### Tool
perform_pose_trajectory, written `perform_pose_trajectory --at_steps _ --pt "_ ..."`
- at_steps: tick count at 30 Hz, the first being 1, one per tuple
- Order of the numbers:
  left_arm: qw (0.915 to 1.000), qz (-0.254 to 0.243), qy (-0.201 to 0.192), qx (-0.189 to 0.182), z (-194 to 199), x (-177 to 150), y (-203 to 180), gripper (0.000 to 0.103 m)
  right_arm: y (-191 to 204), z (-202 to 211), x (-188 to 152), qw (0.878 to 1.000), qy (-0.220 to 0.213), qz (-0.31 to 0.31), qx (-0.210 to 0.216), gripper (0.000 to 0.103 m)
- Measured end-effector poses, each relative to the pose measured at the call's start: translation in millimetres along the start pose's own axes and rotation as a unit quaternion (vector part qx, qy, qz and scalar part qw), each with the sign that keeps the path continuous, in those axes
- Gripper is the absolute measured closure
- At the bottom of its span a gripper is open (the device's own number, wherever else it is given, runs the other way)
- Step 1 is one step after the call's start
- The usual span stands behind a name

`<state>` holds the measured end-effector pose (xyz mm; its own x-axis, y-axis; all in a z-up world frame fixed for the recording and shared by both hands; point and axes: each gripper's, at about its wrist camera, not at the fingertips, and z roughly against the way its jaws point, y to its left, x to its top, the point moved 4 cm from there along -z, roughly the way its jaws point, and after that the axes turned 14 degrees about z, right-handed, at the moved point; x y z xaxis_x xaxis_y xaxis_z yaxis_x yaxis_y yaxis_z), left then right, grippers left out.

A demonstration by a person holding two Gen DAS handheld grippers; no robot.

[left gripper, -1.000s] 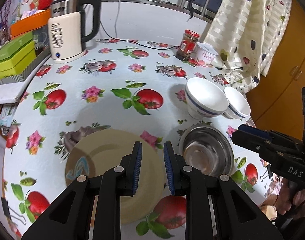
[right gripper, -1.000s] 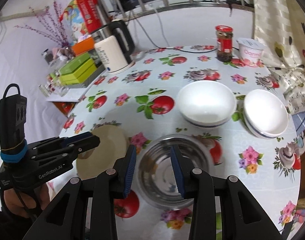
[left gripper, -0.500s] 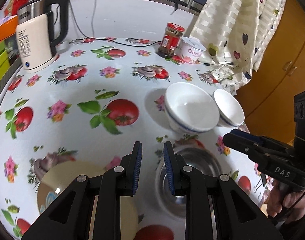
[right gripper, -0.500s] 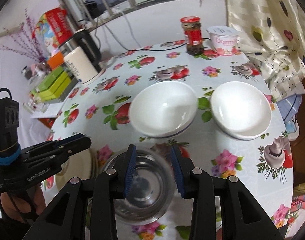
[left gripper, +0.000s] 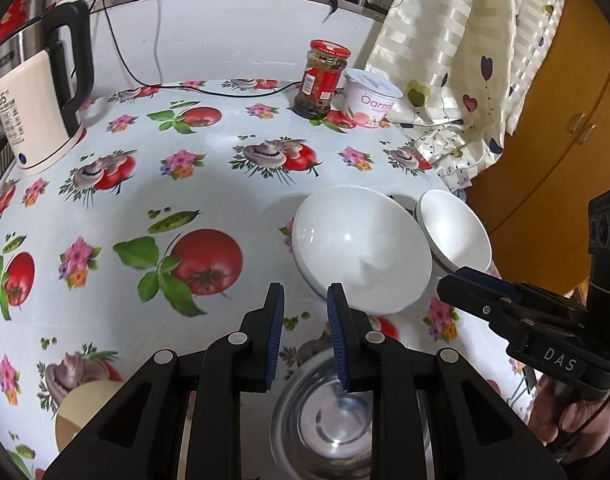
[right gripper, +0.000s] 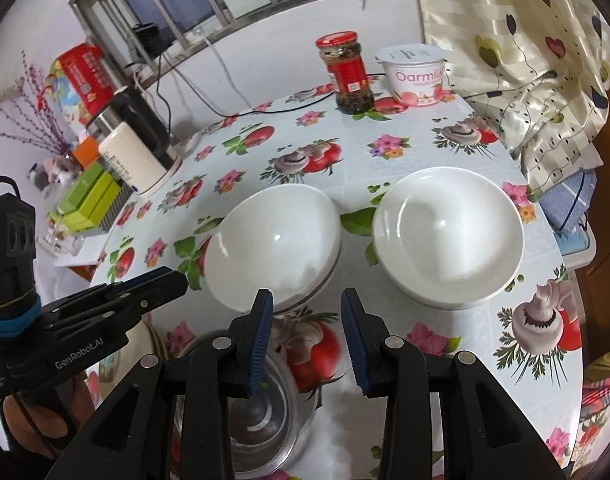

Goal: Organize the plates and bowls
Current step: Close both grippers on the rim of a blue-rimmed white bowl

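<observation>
Two white bowls stand side by side on the flowered tablecloth: the larger bowl and the second bowl to its right. A steel bowl sits nearer, under both grippers. A tan plate lies at the lower left, mostly hidden. My left gripper is open with a narrow gap, empty, just short of the larger bowl's near rim. My right gripper is open and empty, aimed between the two white bowls.
An electric kettle stands at the back left with its cord across the table. A red-lidded jar and a yogurt tub stand at the back. A curtain hangs over the right edge.
Both grippers have moved forward across the table, from over the tan plate and steel bowl toward the white bowls. Their jaws have kept the same gaps.
</observation>
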<state>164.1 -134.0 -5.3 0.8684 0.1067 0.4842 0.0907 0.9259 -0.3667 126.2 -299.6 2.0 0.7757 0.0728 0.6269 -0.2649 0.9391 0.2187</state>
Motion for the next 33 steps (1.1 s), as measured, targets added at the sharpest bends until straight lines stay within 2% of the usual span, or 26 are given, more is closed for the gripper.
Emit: perform_pose_trajectory --at_steps 17,33 --pt "0.9998 0.005 -0.002 0.018 -20.9 12.4 -0.2 0.08 -16.8 -18.3 9.8 1.0 0.004 -0.017 -0.002 0.068" --pt "0.9975 0.0 -0.042 0.057 -18.5 20.7 5.2 0.076 -18.6 -34.4 12.4 1.0 0.015 -0.017 0.003 0.068"
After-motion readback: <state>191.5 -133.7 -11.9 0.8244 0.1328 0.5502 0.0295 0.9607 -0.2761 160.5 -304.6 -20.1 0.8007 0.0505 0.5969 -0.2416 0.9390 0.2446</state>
